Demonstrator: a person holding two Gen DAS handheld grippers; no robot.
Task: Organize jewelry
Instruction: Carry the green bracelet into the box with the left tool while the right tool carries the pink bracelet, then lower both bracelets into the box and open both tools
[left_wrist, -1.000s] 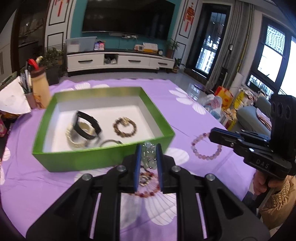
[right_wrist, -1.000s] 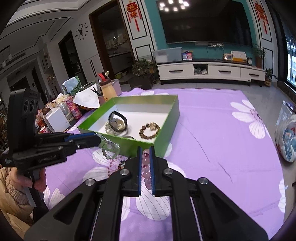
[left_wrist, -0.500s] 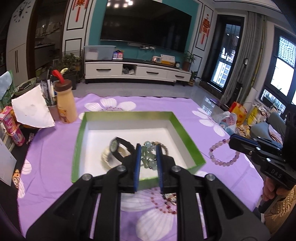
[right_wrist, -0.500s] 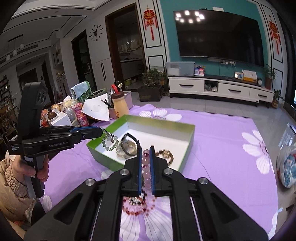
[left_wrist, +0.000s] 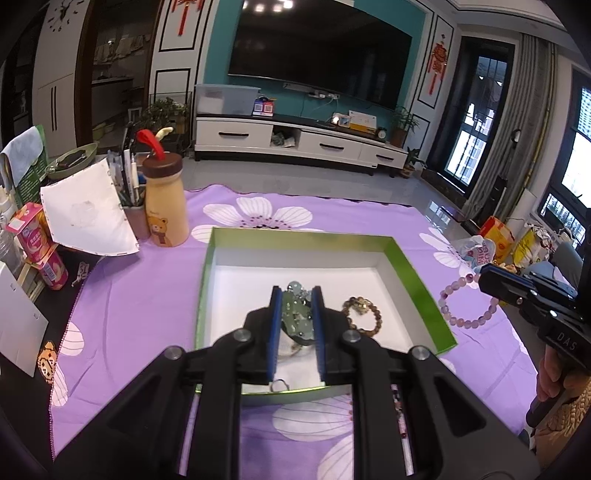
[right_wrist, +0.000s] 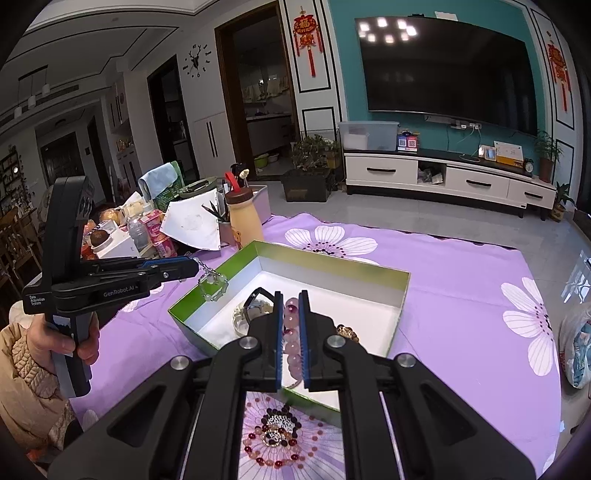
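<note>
Left gripper (left_wrist: 296, 295) jaws clamped on green bead bracelet (left_wrist: 295, 312) above green box (left_wrist: 413, 273), right gripper (right_wrist: 290, 306) jaws pinching pink bead bracelet (right_wrist: 290, 332)

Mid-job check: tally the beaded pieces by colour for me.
Green bead bracelet, in the left gripper: 1
Pale purple bead bracelet, in the right gripper: 1
Brown bead bracelet, in the green box: 1
Red bead strand, on the cloth: 1
Total: 4
</note>
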